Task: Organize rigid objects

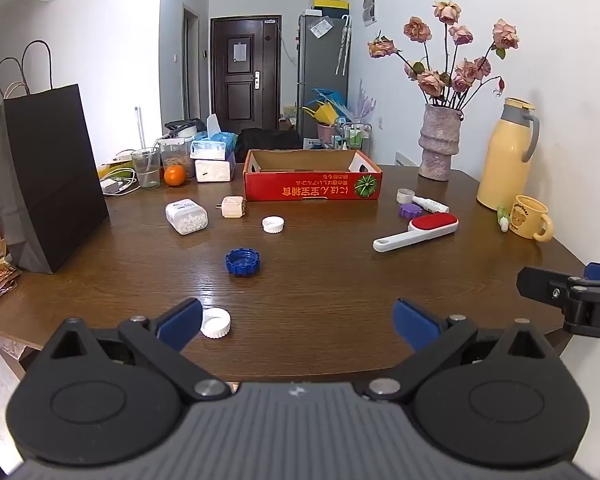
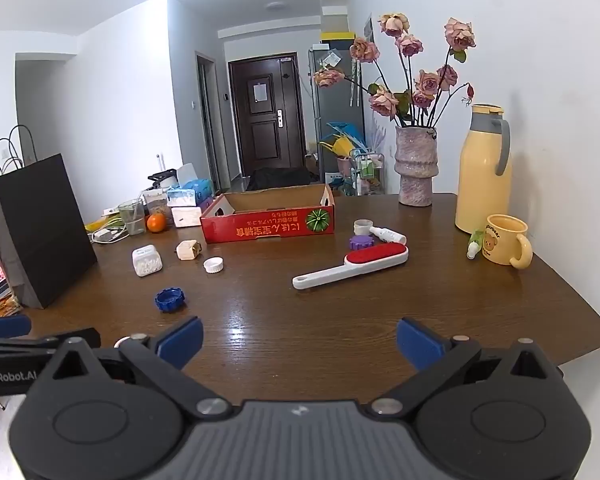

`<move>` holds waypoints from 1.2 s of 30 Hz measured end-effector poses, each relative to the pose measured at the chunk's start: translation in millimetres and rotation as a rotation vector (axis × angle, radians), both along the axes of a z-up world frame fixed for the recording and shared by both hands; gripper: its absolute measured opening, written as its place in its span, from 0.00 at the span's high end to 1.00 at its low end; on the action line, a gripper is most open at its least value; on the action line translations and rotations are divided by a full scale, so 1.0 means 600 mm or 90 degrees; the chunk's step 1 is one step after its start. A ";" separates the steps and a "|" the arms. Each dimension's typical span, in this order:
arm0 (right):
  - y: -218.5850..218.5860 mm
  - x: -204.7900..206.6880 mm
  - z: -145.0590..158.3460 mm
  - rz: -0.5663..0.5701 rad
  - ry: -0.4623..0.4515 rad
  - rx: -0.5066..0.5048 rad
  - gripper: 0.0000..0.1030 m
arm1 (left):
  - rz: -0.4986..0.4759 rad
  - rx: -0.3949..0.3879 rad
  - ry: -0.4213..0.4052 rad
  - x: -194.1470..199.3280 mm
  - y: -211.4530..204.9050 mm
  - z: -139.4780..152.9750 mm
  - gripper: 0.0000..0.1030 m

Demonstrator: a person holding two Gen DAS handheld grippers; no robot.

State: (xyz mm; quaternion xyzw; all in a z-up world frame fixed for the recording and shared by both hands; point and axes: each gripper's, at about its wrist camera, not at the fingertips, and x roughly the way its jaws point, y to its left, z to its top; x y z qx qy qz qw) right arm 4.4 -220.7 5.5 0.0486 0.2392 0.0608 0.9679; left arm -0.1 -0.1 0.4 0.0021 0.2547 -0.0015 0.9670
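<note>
Open red cardboard box [image 1: 312,192] (interior mostly hidden) on table [image 1: 320,280]

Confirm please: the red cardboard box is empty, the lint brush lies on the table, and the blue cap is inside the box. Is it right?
Not quite. The blue cap is not inside the red cardboard box; it lies on the table, as the left wrist view shows. The lint brush does lie on the table, and the box looks empty.
</note>
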 end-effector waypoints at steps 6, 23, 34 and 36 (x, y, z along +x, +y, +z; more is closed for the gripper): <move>-0.002 -0.001 0.001 0.000 0.005 -0.002 0.00 | -0.005 -0.009 0.006 0.010 0.005 -0.001 0.00; 0.010 0.001 -0.005 0.001 0.006 -0.007 0.00 | 0.001 -0.008 0.007 0.012 0.012 -0.003 0.00; 0.010 -0.001 -0.005 0.005 0.003 -0.011 0.00 | 0.002 -0.008 0.006 0.008 0.013 0.000 0.00; 0.010 -0.001 -0.005 0.005 0.003 -0.011 0.00 | 0.002 -0.008 0.005 0.007 0.012 0.000 0.00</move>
